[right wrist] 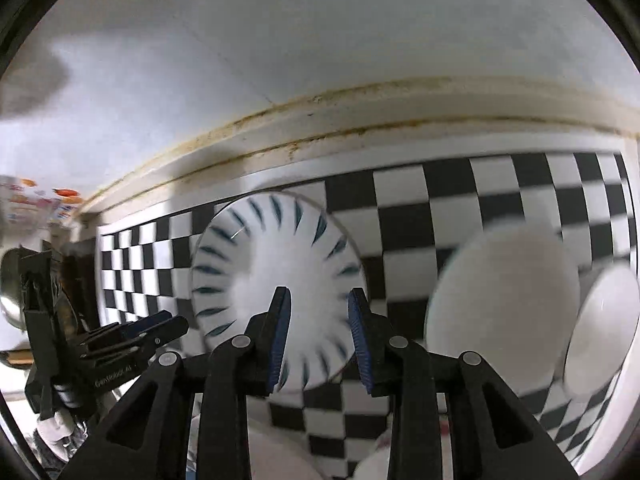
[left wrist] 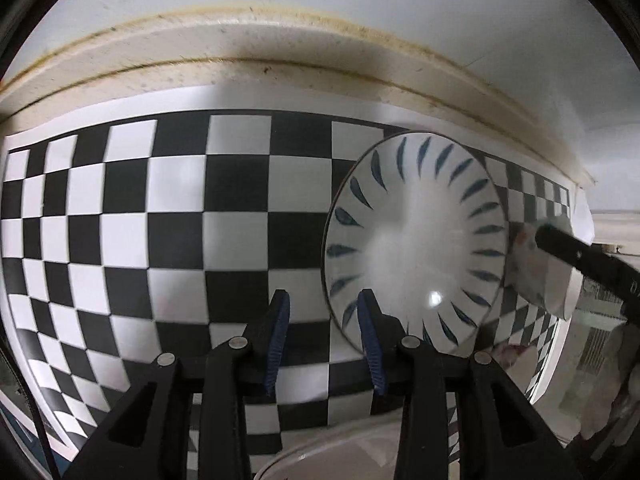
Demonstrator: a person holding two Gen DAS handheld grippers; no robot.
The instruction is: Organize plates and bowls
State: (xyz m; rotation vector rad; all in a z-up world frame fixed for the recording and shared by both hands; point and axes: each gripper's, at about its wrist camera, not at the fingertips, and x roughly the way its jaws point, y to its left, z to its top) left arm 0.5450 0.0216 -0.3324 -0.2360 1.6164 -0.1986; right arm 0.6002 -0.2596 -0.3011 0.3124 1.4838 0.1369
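While the left claw [left wrist: 324,300] is hovering parted and empty beside the blue-petal bowl [left wrist: 416,240] on the checkered surface [left wrist: 120,208], the right claw [right wrist: 318,300] is gaping empty above that bowl [right wrist: 280,264], risking clipping its rim.

Only readable bit is white lettering on the left gripper [right wrist: 160,326], looks like "GenRobot AI" along its black body. Some colourful packaging [right wrist: 36,200] sits far left, print too blurry.

The patterned bowl [right wrist: 276,280] sits on the checkered mat [right wrist: 440,200], plain bowls [right wrist: 504,312] rightward.
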